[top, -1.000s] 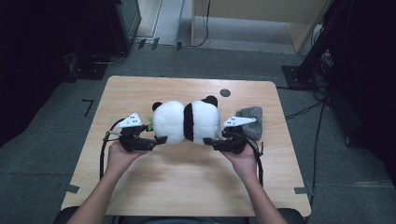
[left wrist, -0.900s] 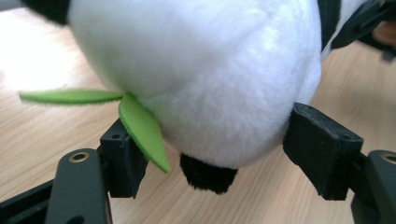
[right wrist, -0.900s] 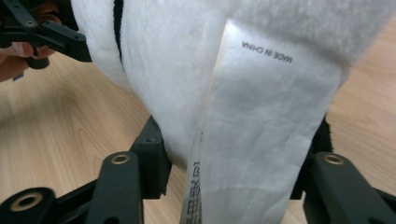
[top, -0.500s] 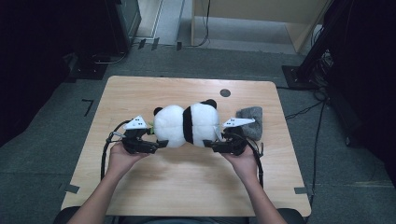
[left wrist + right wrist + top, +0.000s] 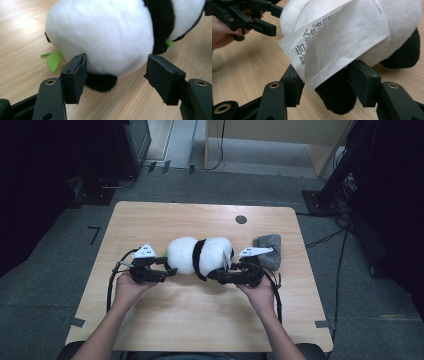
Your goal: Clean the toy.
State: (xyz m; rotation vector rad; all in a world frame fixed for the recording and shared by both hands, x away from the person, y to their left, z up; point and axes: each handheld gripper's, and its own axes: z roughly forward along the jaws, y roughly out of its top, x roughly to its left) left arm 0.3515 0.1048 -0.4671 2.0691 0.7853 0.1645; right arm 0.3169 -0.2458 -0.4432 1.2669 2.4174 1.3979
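We hold the plush panda (image 5: 199, 256) on the table (image 5: 200, 320) between both tools. Our left gripper (image 5: 116, 72) has just been closing, its jaws spread around the white head. Our right gripper (image 5: 324, 85), also closing, pinches a black paw under the label (image 5: 337, 42).

1. I see the plush panda (image 5: 199, 256) lying on its side on the surface (image 5: 200, 320), about mid-width and a little toward my edge.
2. My left hand-held gripper (image 5: 170, 270) sits at the panda's left end, my right hand-held gripper (image 5: 212, 275) at its right end.
3. A paper tag (image 5: 337, 45) hangs from the panda over the right hand-held gripper's jaws.
4. A small cloth (image 5: 269, 251) lies just right of the panda, behind my right hand.
5. A round hole (image 5: 241, 219) sits farther back, right of centre.
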